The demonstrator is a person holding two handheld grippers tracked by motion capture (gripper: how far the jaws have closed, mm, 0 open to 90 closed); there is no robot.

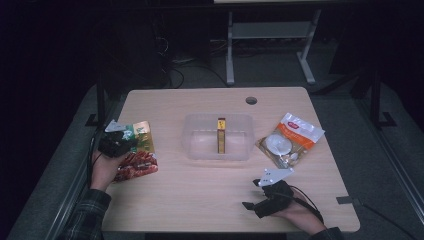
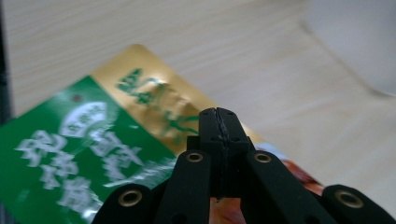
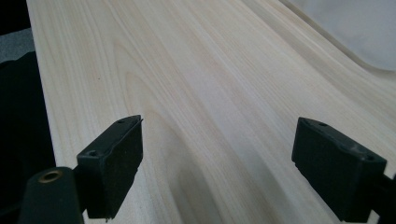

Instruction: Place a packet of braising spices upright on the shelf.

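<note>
1. Presently the left gripper (image 2: 218,122) has its jaws pressed fully together; in the left gripper view the green-and-gold snack packet (image 2: 93,154) lies beneath and beyond the tips, and whether a fold of its film is pinched between them cannot be told.
2. Seen from the high view, that gripper sits over the packet's upper half at the table's (image 1: 200,200) left edge; the packet rests flat on the wood.
3. Off to that gripper's right stands the clear plastic bin (image 1: 197,145), which holds one upright yellow box (image 1: 221,135).
4. Beyond the bin lies the white-and-orange packet (image 1: 290,142), untouched.
5. The right gripper (image 1: 257,200) rests near the table's front edge, jaws wide apart, nothing between them.
6. Judgement: one item binned; two packets remain outside, the left one now being addressed.
</note>
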